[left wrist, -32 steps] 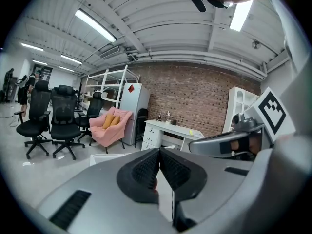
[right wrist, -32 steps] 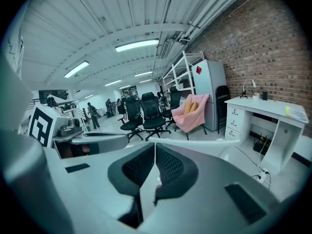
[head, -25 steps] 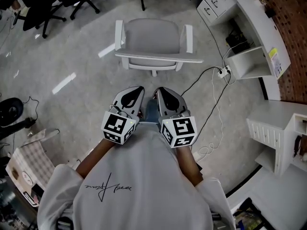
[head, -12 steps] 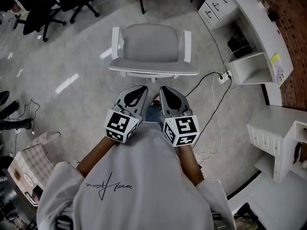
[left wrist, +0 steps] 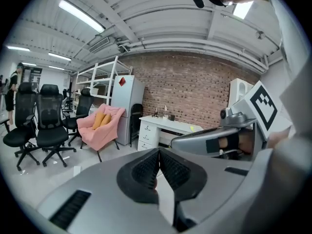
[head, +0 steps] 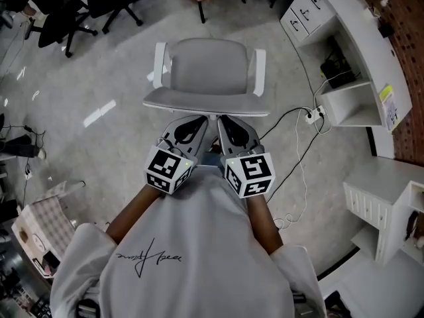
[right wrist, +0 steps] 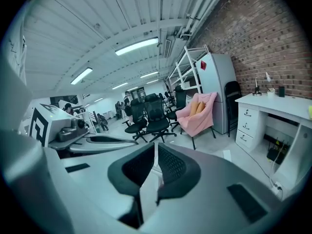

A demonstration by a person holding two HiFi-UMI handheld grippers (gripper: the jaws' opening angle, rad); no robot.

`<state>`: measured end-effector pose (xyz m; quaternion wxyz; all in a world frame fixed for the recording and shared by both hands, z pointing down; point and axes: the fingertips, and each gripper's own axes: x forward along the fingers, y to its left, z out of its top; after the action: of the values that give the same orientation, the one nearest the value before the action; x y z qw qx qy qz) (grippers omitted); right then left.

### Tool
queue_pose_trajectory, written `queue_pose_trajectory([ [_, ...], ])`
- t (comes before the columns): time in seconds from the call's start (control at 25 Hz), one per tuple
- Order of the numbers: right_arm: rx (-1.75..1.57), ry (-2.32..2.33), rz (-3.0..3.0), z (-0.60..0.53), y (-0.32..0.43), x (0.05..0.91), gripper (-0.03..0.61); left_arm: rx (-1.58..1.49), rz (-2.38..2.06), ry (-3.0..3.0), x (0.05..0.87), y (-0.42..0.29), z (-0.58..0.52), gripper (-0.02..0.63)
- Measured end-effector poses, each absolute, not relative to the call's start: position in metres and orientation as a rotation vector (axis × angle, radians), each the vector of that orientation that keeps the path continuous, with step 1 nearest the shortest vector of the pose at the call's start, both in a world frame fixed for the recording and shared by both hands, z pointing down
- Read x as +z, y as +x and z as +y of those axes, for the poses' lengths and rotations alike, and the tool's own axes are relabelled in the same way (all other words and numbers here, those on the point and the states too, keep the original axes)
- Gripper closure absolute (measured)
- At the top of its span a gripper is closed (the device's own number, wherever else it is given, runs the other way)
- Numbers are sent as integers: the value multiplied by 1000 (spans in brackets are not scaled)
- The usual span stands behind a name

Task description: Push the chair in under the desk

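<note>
**Head view, steeply downward.** The grey chair [head: 209, 68], with white armrests, stands on the open floor at the centre, on the far side of the person. Its backrest edge faces the near side. The white desk [head: 351, 28] runs along the right and is well apart from the chair. A power strip [head: 311, 116] lies on the floor between them.

The left gripper [head: 193, 124] and the right gripper [head: 227, 124] are held side by side, pointing at the near edge of the backrest. The tips lie just beside that edge, and contact cannot be confirmed.

**Gripper views.** Each gripper has its ribbed pads pressed together, with nothing between them. A pink armchair [left wrist: 100, 126] and black office chairs [right wrist: 148, 113] stand far off.
</note>
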<state>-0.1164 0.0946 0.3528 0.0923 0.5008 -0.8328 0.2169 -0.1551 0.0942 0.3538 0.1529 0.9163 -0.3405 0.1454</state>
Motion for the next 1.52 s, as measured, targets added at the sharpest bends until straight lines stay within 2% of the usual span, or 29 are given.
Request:
queue_pose_trajectory([
  [0.52,649,1295,-2530,87,-100,376,551,593,-1127,2572,384,-156,82,607],
  [1.32,691,1314,-2394,84,-78,418,549,975,-1138,2571,428,-195,74,606],
  [1.52,690,1334,-2384,82,-75,421,548,1061,-1132,2591,436,-206,71,583],
])
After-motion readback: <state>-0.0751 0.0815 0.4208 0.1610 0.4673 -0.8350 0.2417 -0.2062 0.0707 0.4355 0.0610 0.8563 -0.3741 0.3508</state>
